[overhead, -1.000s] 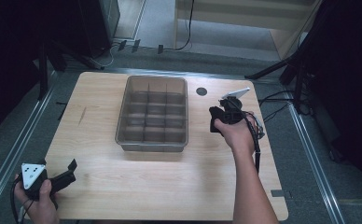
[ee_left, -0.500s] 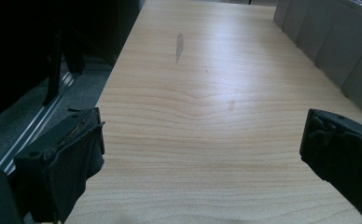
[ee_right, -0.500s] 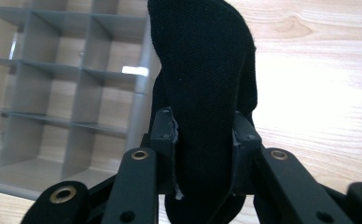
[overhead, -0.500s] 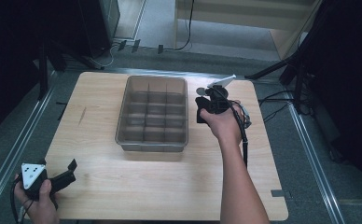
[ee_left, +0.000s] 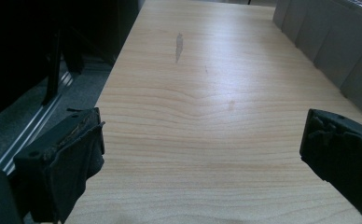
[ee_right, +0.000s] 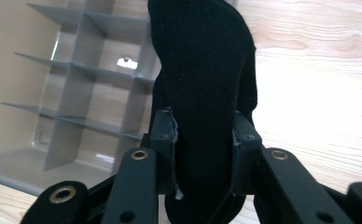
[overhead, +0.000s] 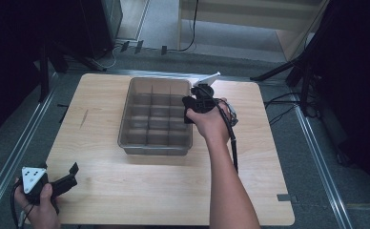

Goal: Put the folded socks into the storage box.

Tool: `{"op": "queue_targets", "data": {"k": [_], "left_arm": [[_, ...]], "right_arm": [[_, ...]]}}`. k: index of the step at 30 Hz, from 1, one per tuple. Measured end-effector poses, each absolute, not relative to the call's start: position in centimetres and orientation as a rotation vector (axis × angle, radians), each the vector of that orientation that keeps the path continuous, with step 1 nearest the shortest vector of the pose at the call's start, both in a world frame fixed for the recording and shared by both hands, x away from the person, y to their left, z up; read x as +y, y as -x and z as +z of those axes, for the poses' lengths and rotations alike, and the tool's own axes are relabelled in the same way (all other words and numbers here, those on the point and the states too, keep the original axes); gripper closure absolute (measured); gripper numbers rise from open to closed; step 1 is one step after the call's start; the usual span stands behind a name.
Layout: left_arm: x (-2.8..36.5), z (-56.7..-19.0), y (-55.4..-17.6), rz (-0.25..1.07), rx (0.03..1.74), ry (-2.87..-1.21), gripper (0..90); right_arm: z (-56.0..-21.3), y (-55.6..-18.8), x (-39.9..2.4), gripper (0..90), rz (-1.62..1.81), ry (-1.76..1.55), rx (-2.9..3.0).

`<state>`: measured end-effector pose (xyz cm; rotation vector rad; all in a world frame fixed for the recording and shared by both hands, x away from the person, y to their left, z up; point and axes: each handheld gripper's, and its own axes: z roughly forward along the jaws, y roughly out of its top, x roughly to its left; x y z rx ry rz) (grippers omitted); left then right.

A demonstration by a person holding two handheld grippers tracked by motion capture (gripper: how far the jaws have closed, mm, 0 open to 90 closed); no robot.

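Right gripper (ee_right: 202, 135) clamps black sock (ee_right: 202, 70) over right edge of tray (overhead: 126, 129). Left gripper (ee_left: 202, 154) rests low at table (ee_left: 207, 93) corner, jaws wide, nothing between.

The table (overhead: 126, 191) is evenly lit from above in the high view, while the surroundings at the left and right edges of the frame are lost in near-black shadow. A soft shadow is cast beneath the forearm toward the lower centre. In the left gripper view, a bright sheen is seen on the wood at the upper centre, and the pads (ee_left: 72, 158) at the lower corners are rendered dark and slightly soft. In the right gripper view, the wood at the upper right is overexposed, a small glare spot is seen in the tray (ee_right: 39, 116), and the black cloth (ee_right: 202, 70) is shown with little detail.
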<state>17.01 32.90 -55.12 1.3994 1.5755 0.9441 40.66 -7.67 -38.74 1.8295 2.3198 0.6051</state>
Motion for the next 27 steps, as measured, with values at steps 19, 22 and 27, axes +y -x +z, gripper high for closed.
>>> {"op": "queue_targets", "data": {"k": [19,22,27], "left_arm": [[32.9,-55.1,-17.0,0.941,1.574,-1.399,0.0],[32.9,-55.1,-17.0,0.941,1.575,-1.398,0.0],[32.9,-55.1,-17.0,0.941,1.575,-1.401,0.0]], "right_arm": [[-43.4,-39.0,-3.2,68.6,0.439,-1.738,2.496],[-44.4,-38.8,-3.3,68.6,0.375,-1.734,2.512],[-45.4,-38.6,-3.5,68.6,0.356,-1.744,2.517]]}}
